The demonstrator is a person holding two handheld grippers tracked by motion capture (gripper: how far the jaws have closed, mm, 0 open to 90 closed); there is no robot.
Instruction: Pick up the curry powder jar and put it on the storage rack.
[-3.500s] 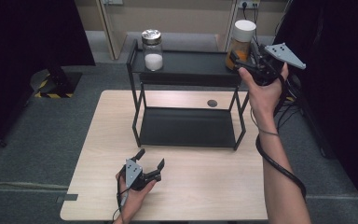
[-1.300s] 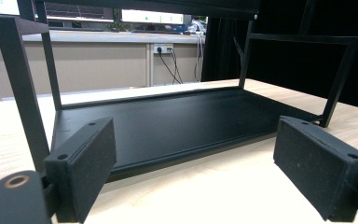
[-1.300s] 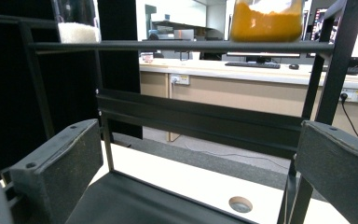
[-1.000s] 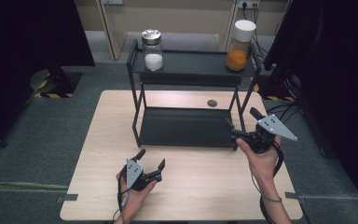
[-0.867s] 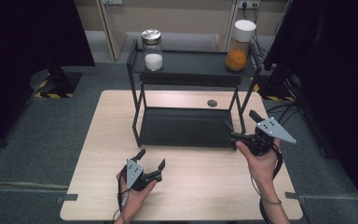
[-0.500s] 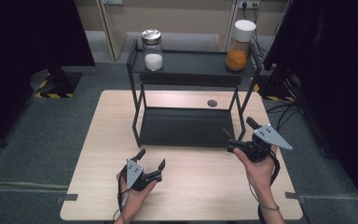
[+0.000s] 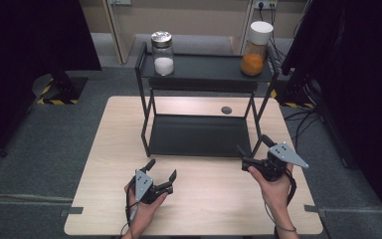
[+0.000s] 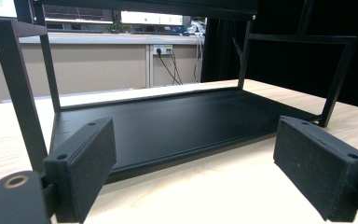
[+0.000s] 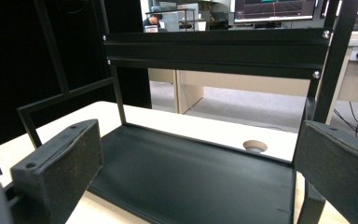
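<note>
From above, a black two-tier rack (image 7: pixel 201 99) stands toward the far side of a pale wooden surface (image 7: pixel 104 149). On the rack's top shelf, a glass jar of white powder (image 7: pixel 162 53) sits at the left end and a white-lidded jar of orange contents (image 7: pixel 255 48) at the right end, well apart, probably so each claw has room to reach one. The left claw (image 7: pixel 162 177), in front of the rack's left half, is released and grasps nothing; the right claw (image 7: pixel 253 152), just off the rack's front right leg, is likewise spread and empty, seemingly at rest between moves. Grey carpet and dark curtains surround the surface. In the left gripper view, two black padded jaws stand wide apart, framing the rack's bare lower shelf (image 8: pixel 177 121), with a wall socket (image 8: pixel 161 49) beyond. In the right gripper view, the jaws again gape around the lower shelf (image 9: pixel 186 179); a round cable hole (image 9: pixel 255 145) lies behind the rack.
</note>
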